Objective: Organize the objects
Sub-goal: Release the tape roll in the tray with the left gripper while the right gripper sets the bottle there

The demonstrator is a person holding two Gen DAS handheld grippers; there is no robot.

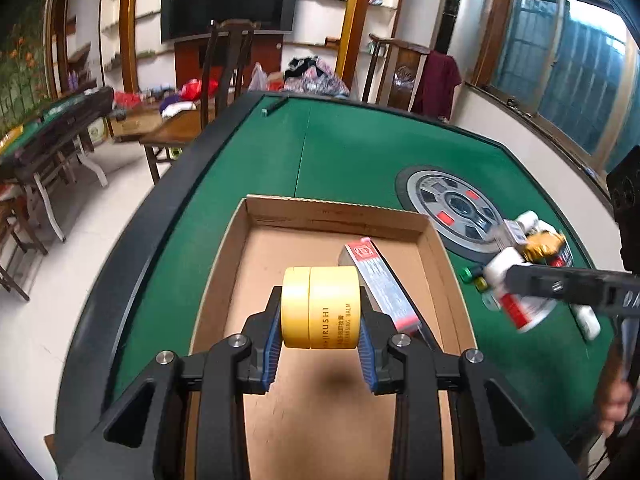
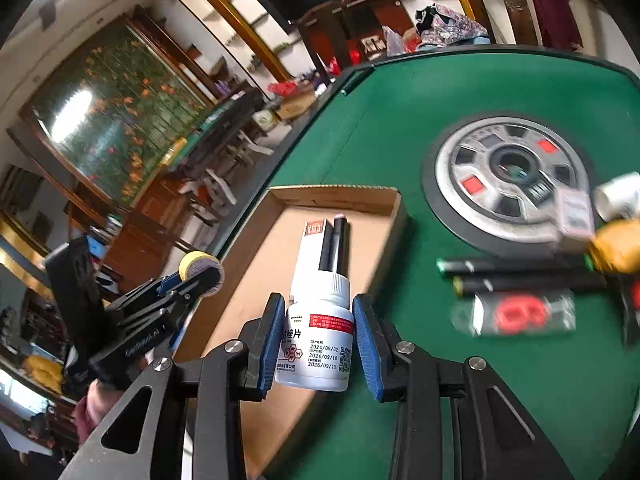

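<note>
My left gripper is shut on a yellow cleansing-balm jar, held on its side above the open cardboard tray. Inside the tray lies a red-and-white box; the right wrist view shows that box with two black sticks lying against it. My right gripper is shut on a white pill bottle with a red label, upright over the tray's near right wall. From the left wrist the right gripper and the pill bottle show to the right of the tray.
The tray sits on a green felt table with a round grey centre panel. Right of the tray lie black pens, a clear packet with a red item, a gold pouch and a white bottle. Chairs stand beyond.
</note>
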